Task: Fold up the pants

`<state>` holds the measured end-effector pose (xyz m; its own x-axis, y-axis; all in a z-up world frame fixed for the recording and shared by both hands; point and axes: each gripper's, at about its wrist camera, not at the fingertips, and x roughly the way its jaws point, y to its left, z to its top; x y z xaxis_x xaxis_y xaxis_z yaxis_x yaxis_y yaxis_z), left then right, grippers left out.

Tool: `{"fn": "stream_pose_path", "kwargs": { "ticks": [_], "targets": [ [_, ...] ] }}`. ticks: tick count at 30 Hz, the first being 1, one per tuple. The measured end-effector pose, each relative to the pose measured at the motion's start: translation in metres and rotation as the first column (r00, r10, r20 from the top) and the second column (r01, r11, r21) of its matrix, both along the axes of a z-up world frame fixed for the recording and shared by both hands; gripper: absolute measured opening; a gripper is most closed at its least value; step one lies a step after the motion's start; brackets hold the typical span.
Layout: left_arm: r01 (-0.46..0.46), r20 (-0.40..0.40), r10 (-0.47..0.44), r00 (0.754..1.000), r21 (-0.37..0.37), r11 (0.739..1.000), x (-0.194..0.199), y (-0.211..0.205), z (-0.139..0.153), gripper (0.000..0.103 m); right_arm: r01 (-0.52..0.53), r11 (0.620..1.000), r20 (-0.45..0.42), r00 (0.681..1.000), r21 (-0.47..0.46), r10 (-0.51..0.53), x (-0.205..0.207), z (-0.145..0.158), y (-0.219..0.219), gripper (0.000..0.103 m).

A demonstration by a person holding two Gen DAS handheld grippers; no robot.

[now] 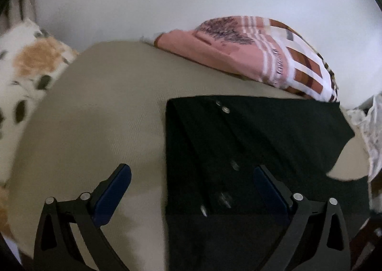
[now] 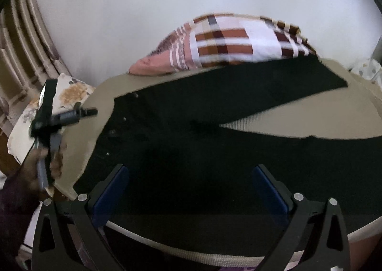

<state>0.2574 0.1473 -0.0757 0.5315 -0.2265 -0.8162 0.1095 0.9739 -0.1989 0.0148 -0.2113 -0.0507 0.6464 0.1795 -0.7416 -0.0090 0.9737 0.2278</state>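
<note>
One pants [image 2: 191,127] leg partly cropped

The black pants [image 2: 191,151] run off the right edge; the left hand [image 2: 26,175] is blurred.

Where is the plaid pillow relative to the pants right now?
In both wrist views the plaid pillow lies at the far edge of the beige surface against the white wall, just behind the black pants, touching the far leg's end.

Beige bed [image 2: 298,118] — black pants [image 2: 191,151] and checked pillow [image 2: 234,44] lie on it.
</note>
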Motion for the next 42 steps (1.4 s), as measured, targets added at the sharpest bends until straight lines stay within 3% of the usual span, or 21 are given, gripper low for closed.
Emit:
{"fn": "stream_pose_path", "kwargs": {
  "ticks": [3,5,8,18,19,20,25,29,33,36,39,42],
  "targets": [
    [0.021,-0.070,-0.026,0.997,-0.071,0.997,0.045,0.018,-0.022,0.091,0.015,1.000,-0.047,0.999,0.005,-0.015,0.008,-0.012,-0.003,0.103],
    [0.051,-0.090,-0.057,0.994,-0.066,0.996,0.072,0.023,-0.035,0.071,0.030,1.000,-0.073,0.997,0.006,-0.030,0.013,-0.018,-0.005,0.103],
    [0.075,-0.155,-0.089,0.984,-0.096,0.993,0.103,0.025,-0.056,0.071,0.045,0.999,-0.095,0.994,-0.005,-0.045,0.018,-0.024,-0.007,0.103],
    [0.212,-0.131,-0.230,0.964,-0.134,0.968,0.143,0.004,-0.063,0.069,0.083,0.996,-0.166,0.982,-0.027,-0.086,0.032,-0.045,-0.015,0.103],
    [0.195,-0.138,-0.214,0.967,-0.138,0.971,0.143,0.004,-0.062,0.048,0.085,0.996,-0.170,0.982,-0.027,-0.089,0.033,-0.046,-0.015,0.103],
    [0.181,-0.152,-0.206,0.967,-0.163,0.970,0.142,0.005,-0.063,0.041,0.087,0.996,-0.171,0.981,-0.028,-0.091,0.033,-0.047,-0.016,0.103],
    [0.161,-0.091,-0.172,0.981,-0.120,0.980,0.119,-0.003,-0.049,0.019,0.093,0.995,-0.165,0.982,-0.033,-0.097,0.037,-0.047,-0.017,0.103],
    [0.127,0.023,-0.125,0.992,-0.171,0.977,0.085,-0.003,-0.014,0.016,0.088,0.996,-0.138,0.987,0.010,-0.086,0.053,-0.040,-0.024,0.103],
    [0.160,0.133,-0.136,0.982,-0.189,0.969,0.038,-0.014,0.021,0.016,0.080,0.983,-0.082,0.994,0.163,-0.067,0.092,-0.023,-0.040,0.103],
    [0.195,0.203,-0.157,0.966,-0.184,0.963,0.003,-0.021,0.039,0.016,0.048,0.934,-0.074,0.997,0.355,-0.023,0.135,-0.016,-0.054,0.103],
    [0.225,0.246,-0.181,0.952,-0.164,0.960,-0.033,-0.030,0.051,0.016,0.046,0.836,-0.117,0.993,0.547,0.021,0.183,-0.022,-0.065,0.103],
    [0.227,0.248,-0.179,0.952,-0.180,0.957,-0.062,-0.035,0.052,0.016,0.079,0.816,-0.152,0.988,0.572,0.010,0.224,-0.030,-0.069,0.102]
  ]
}}
